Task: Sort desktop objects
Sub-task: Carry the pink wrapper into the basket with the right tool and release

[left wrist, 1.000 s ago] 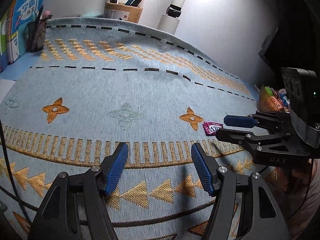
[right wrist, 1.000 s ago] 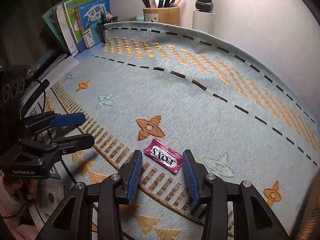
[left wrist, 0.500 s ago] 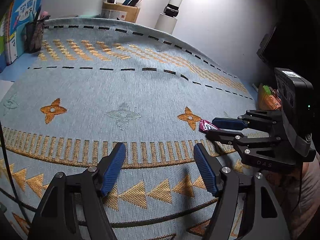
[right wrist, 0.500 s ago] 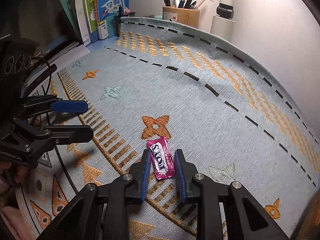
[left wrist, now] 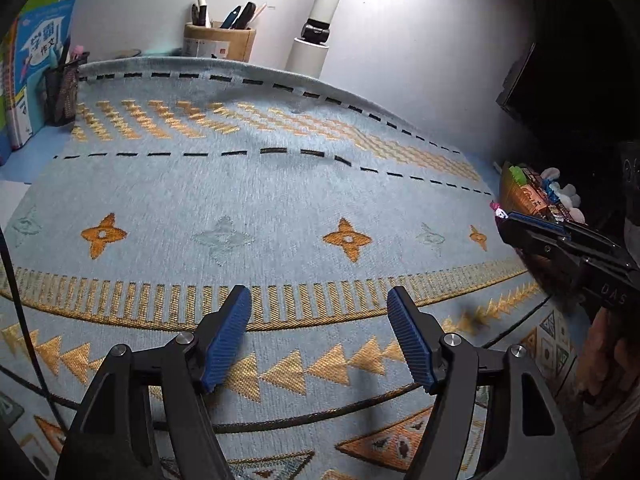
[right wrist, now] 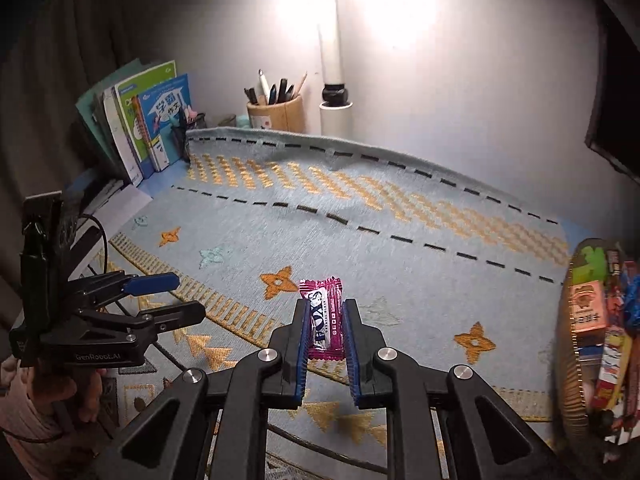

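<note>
Lettering on the pink candy (right wrist: 325, 320) reads "FOX'S" in white along a glossy crinkled wrapper with saw-tooth ends. The right gripper (right wrist: 325, 322) is clamped on it, ribbed blue pads pressing both long sides, the candy held above the mat (right wrist: 400, 248). In the left wrist view only its pink tip (left wrist: 497, 209) shows at that gripper's nose (left wrist: 505, 222), whose black body bears "DAS". The left gripper (left wrist: 319, 304) has its blue pads spread apart with nothing between them; its side reads "GenRobot.AI" in the right wrist view (right wrist: 160, 296). The mat is woven, pale blue with orange stars, triangles and black dashes. A round basket (right wrist: 570, 340) with a woven rim sits at the right edge, full of printed snack packs. At the back stand a cylindrical wooden pen cup (right wrist: 276, 114), a white lamp post (right wrist: 334, 80) and books (right wrist: 160, 116) with Chinese titles.
</note>
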Motion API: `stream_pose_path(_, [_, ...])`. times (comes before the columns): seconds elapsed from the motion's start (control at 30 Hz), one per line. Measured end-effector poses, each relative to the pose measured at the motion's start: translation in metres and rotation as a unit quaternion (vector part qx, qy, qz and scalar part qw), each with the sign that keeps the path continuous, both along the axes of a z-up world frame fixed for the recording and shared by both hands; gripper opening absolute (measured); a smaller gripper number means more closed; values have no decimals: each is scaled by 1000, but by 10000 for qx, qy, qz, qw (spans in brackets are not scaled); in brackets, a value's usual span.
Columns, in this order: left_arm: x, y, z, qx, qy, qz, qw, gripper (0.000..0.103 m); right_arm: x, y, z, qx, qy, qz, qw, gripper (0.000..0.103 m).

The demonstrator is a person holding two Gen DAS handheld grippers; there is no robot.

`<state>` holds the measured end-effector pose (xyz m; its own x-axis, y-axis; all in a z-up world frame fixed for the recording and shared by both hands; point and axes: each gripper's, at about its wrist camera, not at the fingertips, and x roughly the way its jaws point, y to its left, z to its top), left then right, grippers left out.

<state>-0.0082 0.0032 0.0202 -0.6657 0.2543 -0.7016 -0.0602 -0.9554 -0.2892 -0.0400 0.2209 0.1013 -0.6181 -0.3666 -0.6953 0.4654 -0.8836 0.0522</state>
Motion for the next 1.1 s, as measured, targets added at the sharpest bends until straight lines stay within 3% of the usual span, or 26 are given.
stream_pose_path(0.23, [-8, 49, 69, -267, 531, -509, 9969, 69, 13, 100, 76, -35, 861, -1250, 9884, 15])
stream_pose_path(0.47, [-33, 104, 102, -172, 701, -871, 9936, 69, -2, 205, 98, -142, 977, -2336, 9673, 15])
stream_pose_path(0.7, [-52, 150, 102, -191, 608, -1191, 9908, 69, -38, 266, 86, -462, 537, -2734, 9593, 15])
stream_pose_path(0.93, [-65, 166, 89, -325, 444, -1322, 9897, 69, -68, 279, 65, -630, 104, -2826, 9571, 16])
stream_pose_path(1.03, [-70, 161, 77, -289, 272, -1251, 9913, 69, -72, 285, 60, -801, -62, -2929, 9528, 29])
stream_pose_path(1.1, [-72, 154, 69, -257, 136, -1173, 9927, 69, -68, 291, 60, -1019, -51, -3038, 9473, 30])
